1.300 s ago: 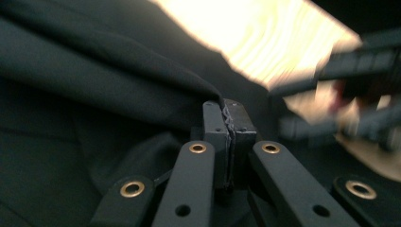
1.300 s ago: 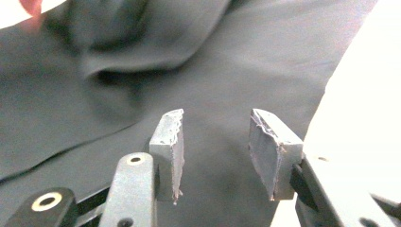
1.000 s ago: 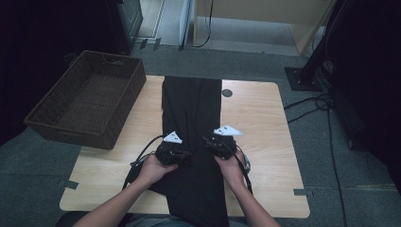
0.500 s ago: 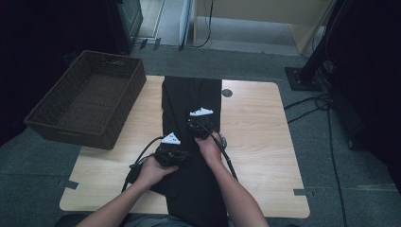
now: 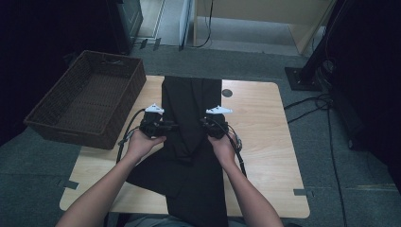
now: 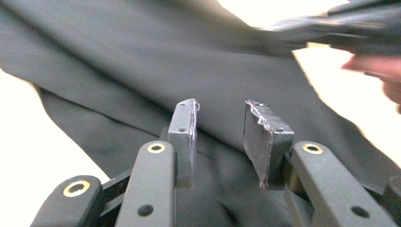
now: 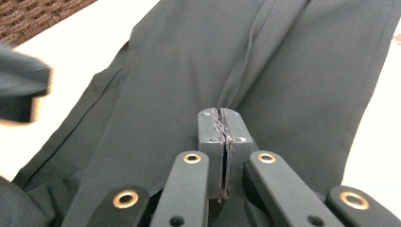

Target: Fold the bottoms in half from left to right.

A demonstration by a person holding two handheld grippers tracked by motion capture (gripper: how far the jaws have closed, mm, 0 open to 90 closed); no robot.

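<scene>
Forearms enter from the near edge of the tabletop [image 5: 265, 142], each hand carrying a gripper over a black garment [image 5: 191, 142], apparently trousers. The garment lies along the middle of the tabletop, from the near edge, where it hangs over, up to the far edge; a loose flap spreads toward the near left corner.

Left gripper [image 5: 163, 126]: positioned at the garment's left edge, about midway up the tabletop. Jaws have just been opening. In the left gripper view the pads [image 6: 184, 137] stand partly apart with a clear gap between them; cloth [image 6: 142, 71] lies beneath and beyond them, and nothing is clamped.

Right gripper [image 5: 208, 126]: positioned on the garment's right half, level with the left one. In the right gripper view its pads [image 7: 210, 137] are pressed together, with frayed pad edges meeting along the seam. A raised fold of the cloth [image 7: 241, 71] runs away from the fingertips; whether fabric is pinched between the pads cannot be told. The jaws rest over the garment, close to its surface.

Wicker basket [image 5: 85, 106]: sits off the far left corner of the tabletop, overhanging its left edge. Interior appears bare, dark weave visible on the floor and walls.
</scene>
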